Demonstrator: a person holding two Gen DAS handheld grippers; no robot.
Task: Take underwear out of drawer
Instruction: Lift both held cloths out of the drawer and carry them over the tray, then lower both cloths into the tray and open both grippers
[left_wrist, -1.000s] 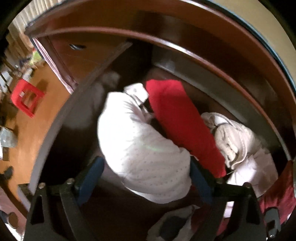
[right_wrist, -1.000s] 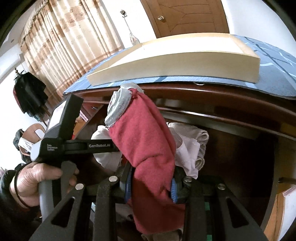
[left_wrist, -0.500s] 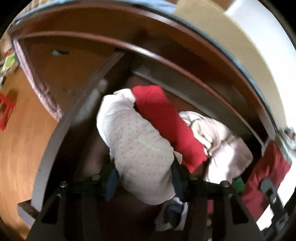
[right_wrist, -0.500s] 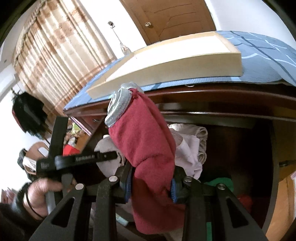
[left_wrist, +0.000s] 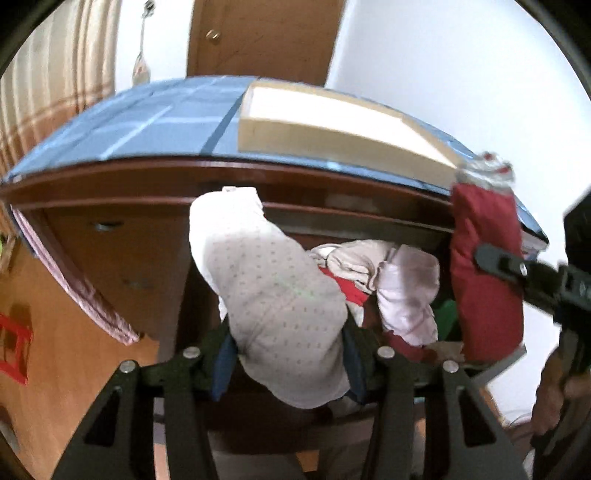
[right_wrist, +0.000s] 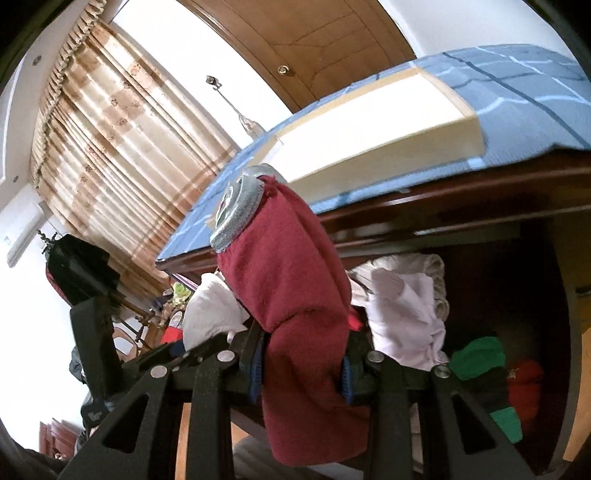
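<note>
— Changed? Lifted clear: left gripper clamped on dotted white underwear, now above the drawer.
— Right gripper? Clamped on red underwear, likewise raised. Nearly done.

The black, angular-framed left gripper is showing triangular cut-outs, round silver screws and blue pads on its fingers. The matching black right gripper is showing the same silver screws, cut-outs and blue ribbed pads.
</note>
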